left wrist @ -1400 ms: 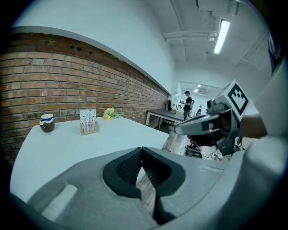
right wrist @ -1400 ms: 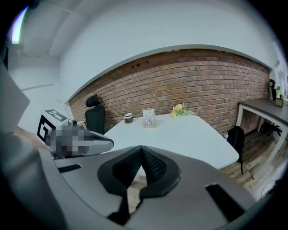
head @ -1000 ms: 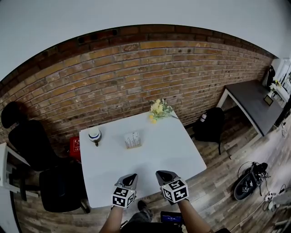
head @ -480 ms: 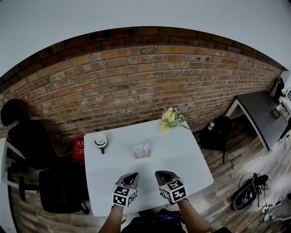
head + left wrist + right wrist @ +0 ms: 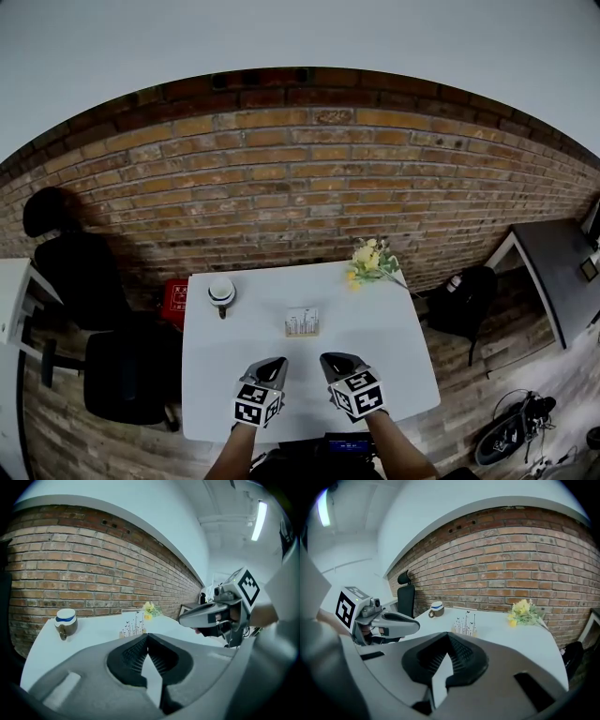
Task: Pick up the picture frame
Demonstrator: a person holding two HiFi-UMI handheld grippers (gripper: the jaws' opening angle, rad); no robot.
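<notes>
Left tool (image 5: 271, 363) and right tool (image 5: 335, 358) were both closed, gripping nothing, side by side over the white worktop (image 5: 398, 361) — picture frame (image 5: 302, 322) stood beyond them, untouched

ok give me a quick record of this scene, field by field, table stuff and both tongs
table: white, in front of a brick wall
picture frame: upright, mid-table, ahead of both tongs, untouched
mug: back left, blue band
flowers: yellow, back right corner
left tongs: shut, empty, over the near edge
right tongs: shut, empty, beside the left
</notes>
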